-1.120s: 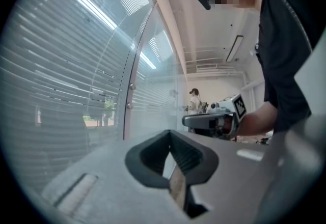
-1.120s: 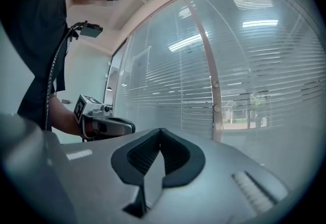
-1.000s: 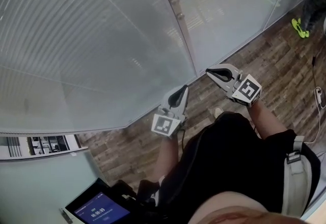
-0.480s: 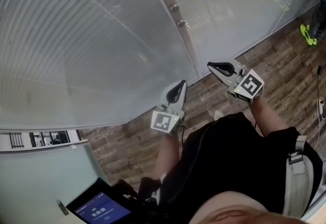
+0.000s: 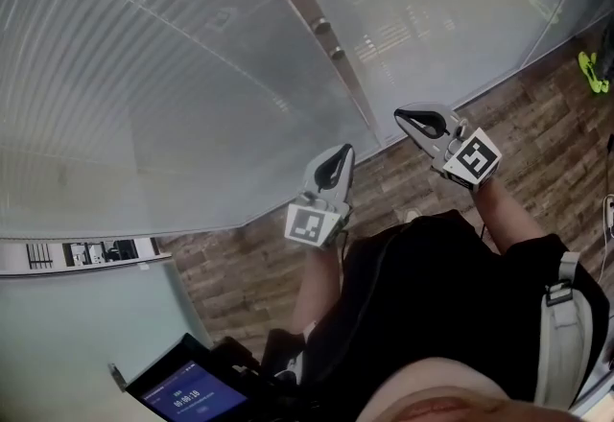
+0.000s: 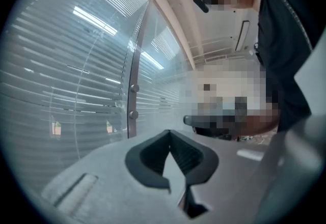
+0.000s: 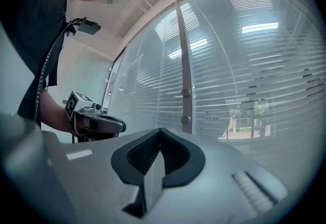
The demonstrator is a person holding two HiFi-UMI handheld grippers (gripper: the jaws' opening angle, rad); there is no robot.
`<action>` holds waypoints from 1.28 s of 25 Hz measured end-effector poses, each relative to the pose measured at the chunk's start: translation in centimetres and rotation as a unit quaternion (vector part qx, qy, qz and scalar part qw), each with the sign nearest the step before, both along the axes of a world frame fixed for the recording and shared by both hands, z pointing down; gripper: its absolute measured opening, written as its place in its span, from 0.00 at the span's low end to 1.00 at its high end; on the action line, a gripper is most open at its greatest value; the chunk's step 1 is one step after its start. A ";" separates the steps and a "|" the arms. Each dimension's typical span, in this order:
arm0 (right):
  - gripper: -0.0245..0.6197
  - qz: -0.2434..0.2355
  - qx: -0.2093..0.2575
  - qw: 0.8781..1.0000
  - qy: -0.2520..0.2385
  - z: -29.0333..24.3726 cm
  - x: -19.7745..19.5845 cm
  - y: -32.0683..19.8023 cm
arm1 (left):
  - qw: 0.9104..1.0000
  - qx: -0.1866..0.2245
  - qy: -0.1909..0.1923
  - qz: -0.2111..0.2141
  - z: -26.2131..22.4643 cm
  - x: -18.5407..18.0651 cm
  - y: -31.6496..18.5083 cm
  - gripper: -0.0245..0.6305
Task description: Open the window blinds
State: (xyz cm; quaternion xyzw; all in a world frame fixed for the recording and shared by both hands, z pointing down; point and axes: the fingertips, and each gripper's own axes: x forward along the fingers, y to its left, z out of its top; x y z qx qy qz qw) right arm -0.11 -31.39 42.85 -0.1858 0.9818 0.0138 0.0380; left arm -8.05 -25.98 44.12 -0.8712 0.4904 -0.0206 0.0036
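The window blinds (image 5: 144, 75) are white horizontal slats hanging behind a glass wall, with the slats lying closed. A metal post (image 5: 317, 22) with two round knobs divides the panes. My left gripper (image 5: 343, 152) hovers above the floor short of the glass, shut with nothing in it. My right gripper (image 5: 403, 113) is beside it, nearer the post's foot, also shut and empty. In the left gripper view the jaws (image 6: 169, 132) meet, with the blinds (image 6: 61, 75) and post (image 6: 133, 101) ahead. The right gripper view shows closed jaws (image 7: 160, 130), the post (image 7: 184, 80), the blinds (image 7: 265, 75) and the left gripper (image 7: 99, 123).
Brown wood-plank floor (image 5: 518, 113) runs along the foot of the glass. A dark tablet screen (image 5: 182, 396) sits at the lower left beside a pale ledge (image 5: 77, 315). A yellow-green shoe (image 5: 595, 70) lies on the floor at far right.
Both grippers have drifted closer to the glass wall and slightly upward in the head view, staying shut. The post and knobs have slid toward the upper left of the picture.
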 end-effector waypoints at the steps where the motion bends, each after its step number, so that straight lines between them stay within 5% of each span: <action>1: 0.05 -0.003 0.001 1.000 0.000 0.1 -0.1 0.0 | 1.000 0.000 0.001 -0.004 0.0 0.0 -0.1 0.04; 9: 0.05 -0.014 -0.002 1.000 0.008 0.9 -0.7 0.8 | 1.000 -0.001 0.000 -0.006 0.3 -0.2 0.3 0.04; 23: 0.05 0.054 0.027 0.997 0.057 0.4 -3.2 -0.3 | 0.997 0.000 0.003 0.078 -0.1 -2.2 -1.1 0.04; 32: 0.05 0.102 0.083 0.970 0.203 0.6 -4.2 -1.5 | 0.995 -0.003 0.004 0.097 0.4 -2.3 -0.1 0.04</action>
